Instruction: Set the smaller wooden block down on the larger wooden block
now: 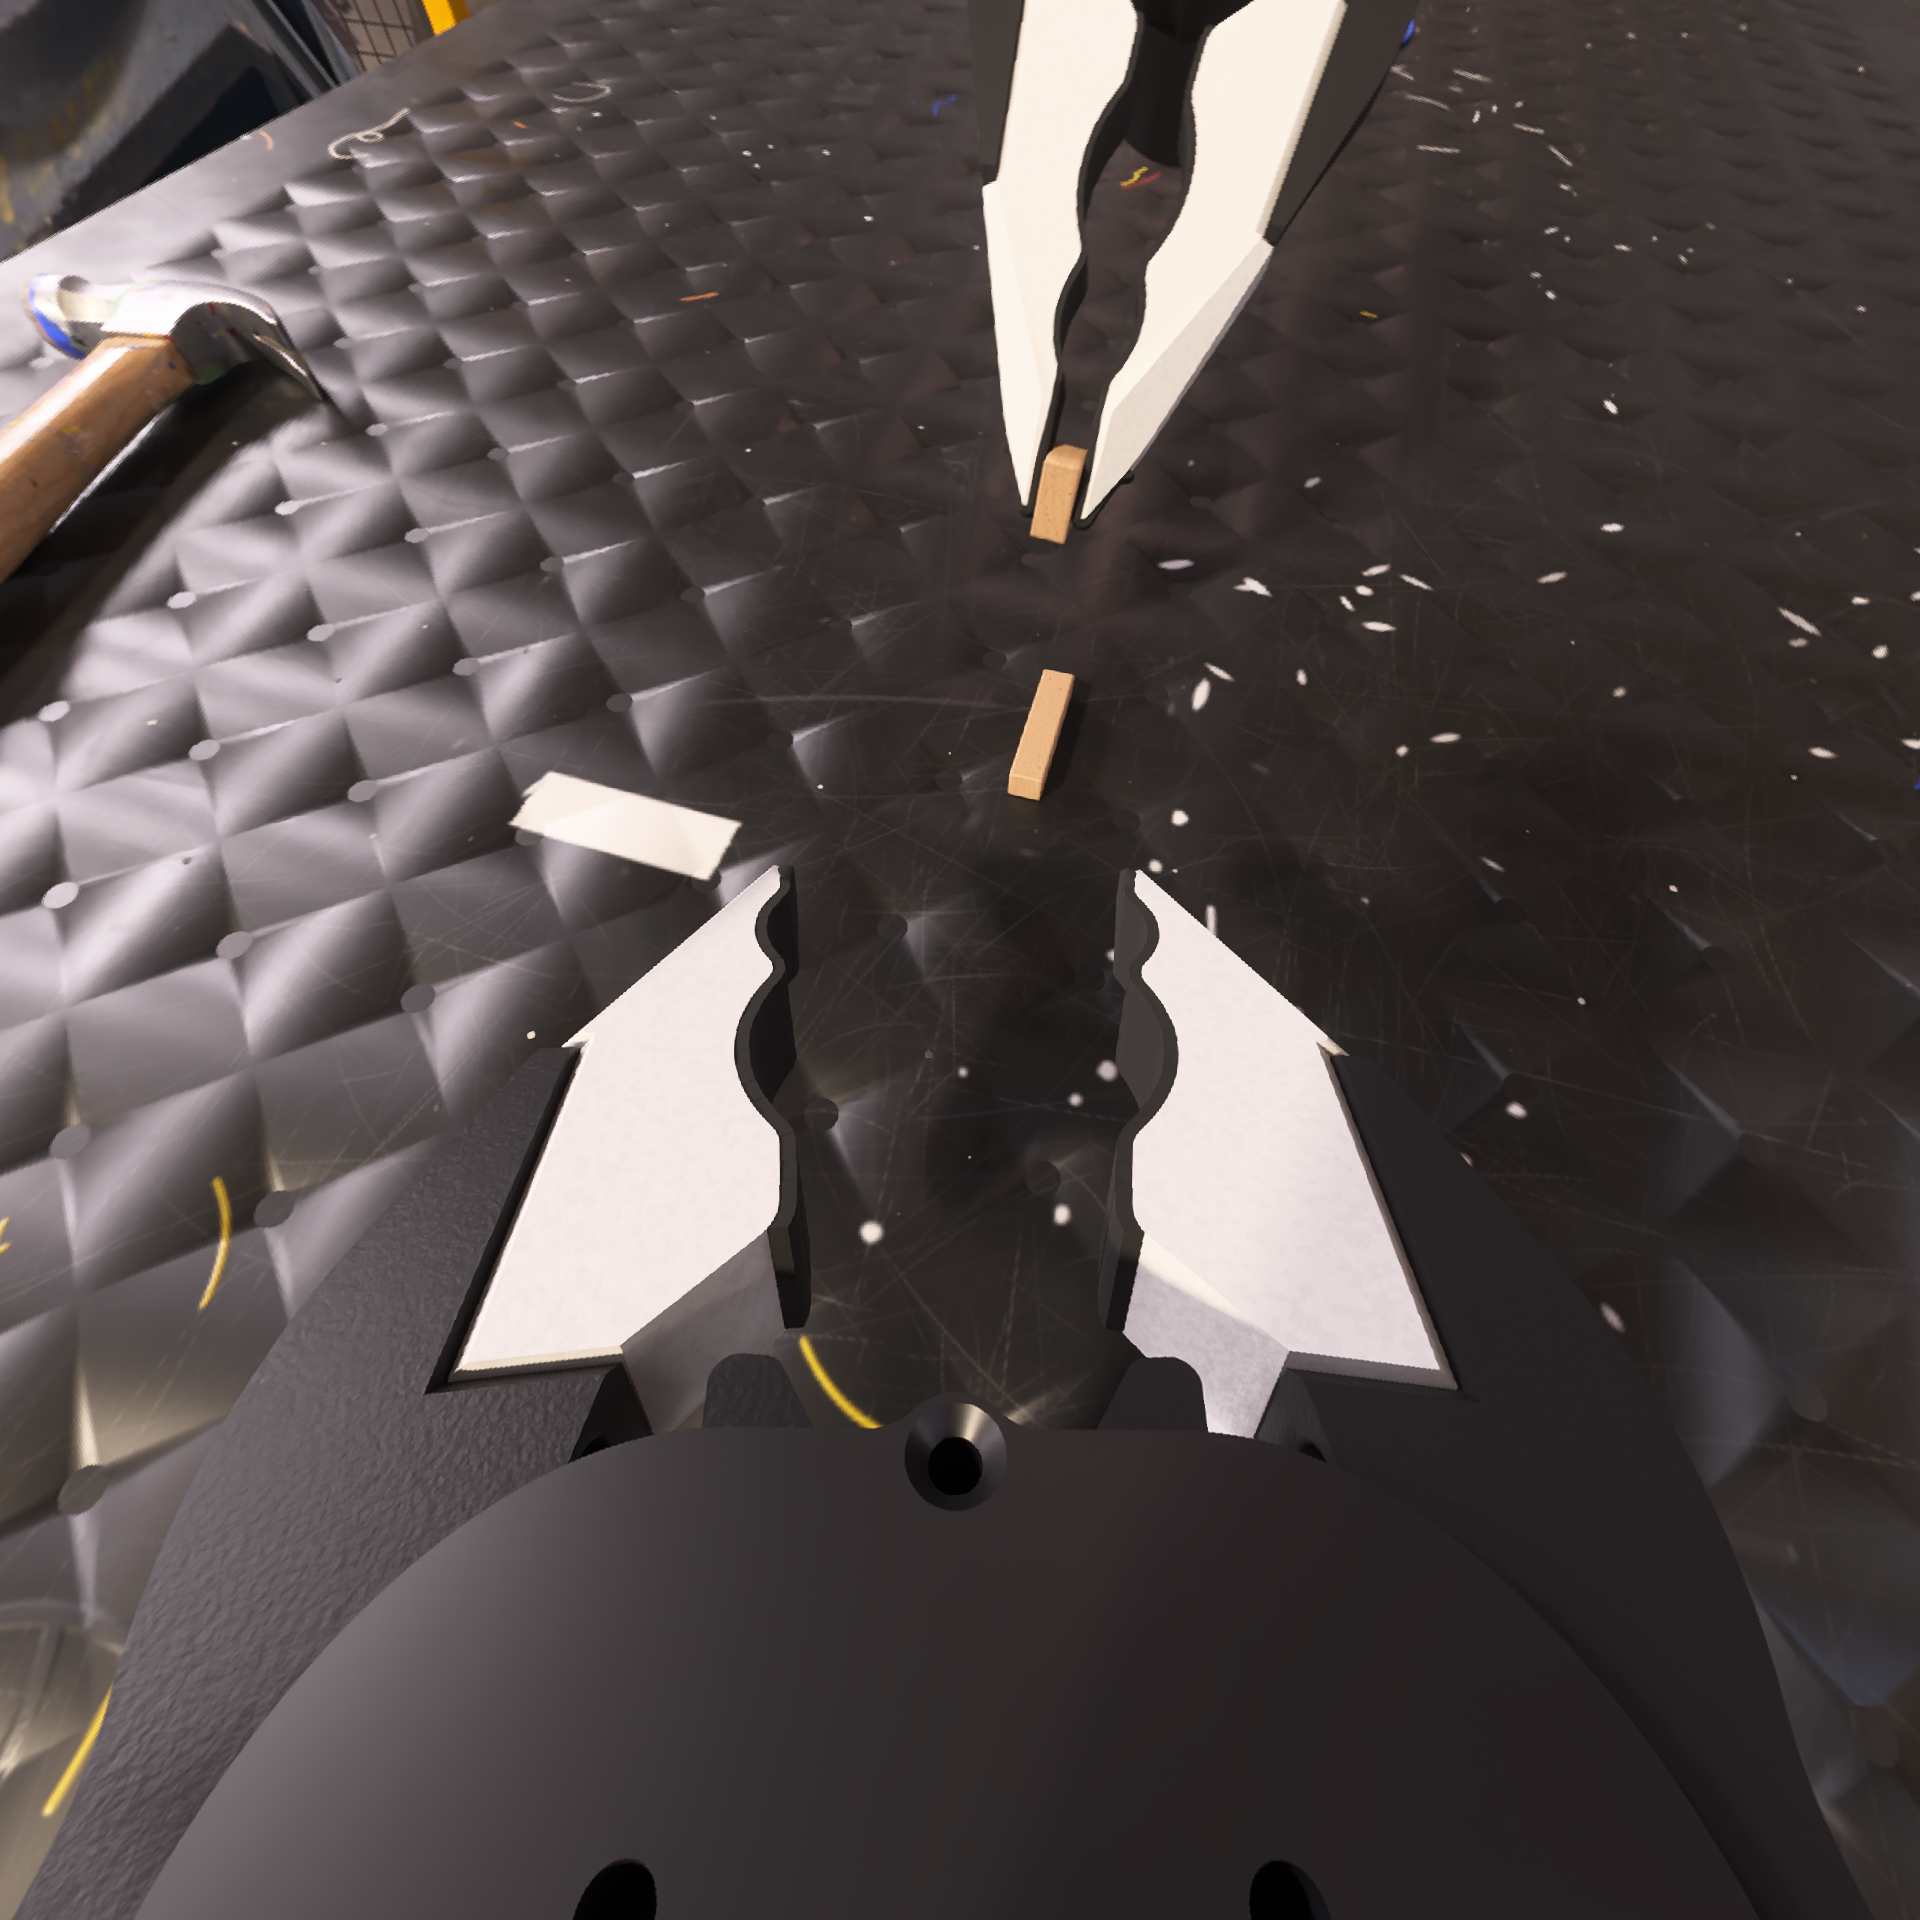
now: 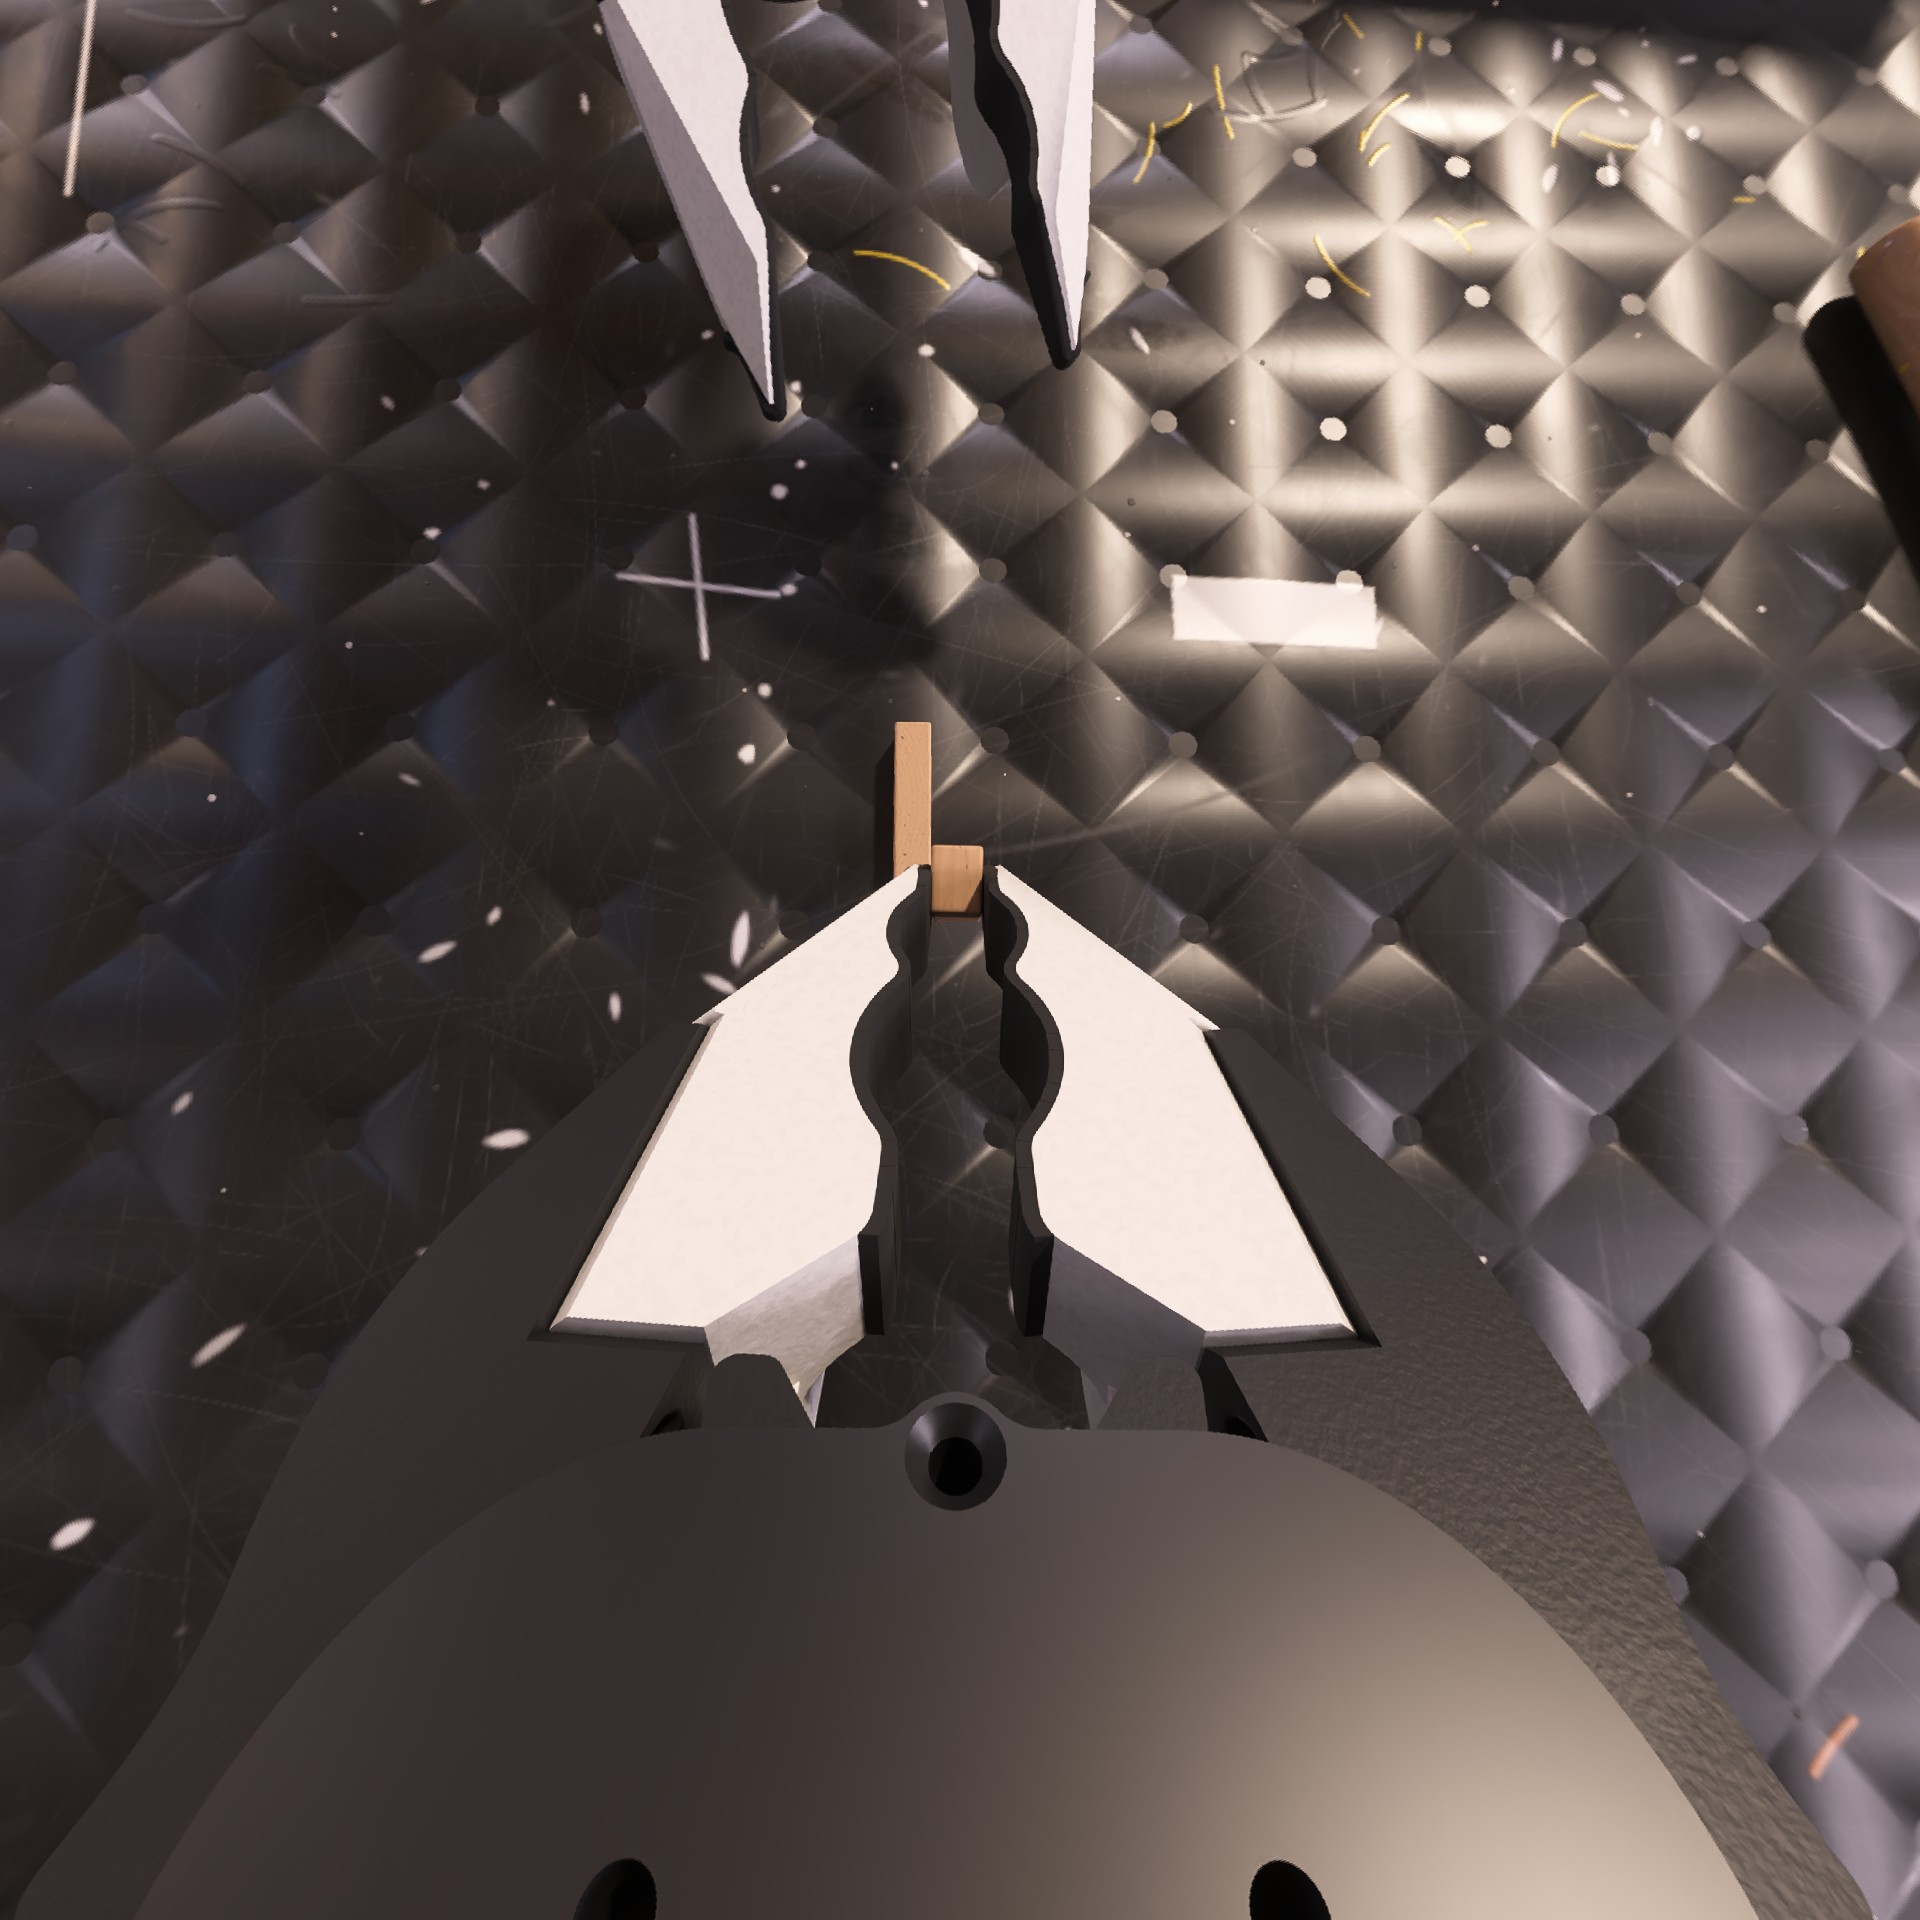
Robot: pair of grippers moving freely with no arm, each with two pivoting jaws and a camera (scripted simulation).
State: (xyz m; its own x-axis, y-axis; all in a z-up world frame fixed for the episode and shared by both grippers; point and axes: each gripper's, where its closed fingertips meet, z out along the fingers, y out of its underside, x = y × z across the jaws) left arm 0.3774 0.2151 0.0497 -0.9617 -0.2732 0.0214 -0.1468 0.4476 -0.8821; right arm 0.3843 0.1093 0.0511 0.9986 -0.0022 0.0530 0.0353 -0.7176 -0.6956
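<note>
The smaller wooden block (image 2: 957, 881) is clamped between the fingertips of my right gripper (image 2: 956, 871), which is shut on it. In the left wrist view that gripper (image 1: 1062, 516) comes down from the top with the small block (image 1: 1056, 490) at its tips. The larger wooden block (image 1: 1041, 732) lies flat on the dark embossed metal table (image 1: 416, 623), a short gap nearer to my left gripper. In the right wrist view the larger block (image 2: 911, 795) shows just beyond and left of the held block. My left gripper (image 1: 954, 878) is open and empty, short of the larger block; it also shows at the top of the right wrist view (image 2: 920, 384).
A hammer (image 1: 156, 353) with a wooden handle lies at the table's far left; its handle (image 2: 1886, 343) shows at the right edge of the right wrist view. A white tape patch (image 1: 623, 826) (image 2: 1273, 613) and a chalk cross (image 2: 701, 587) mark the table. The table's edge runs along the upper left.
</note>
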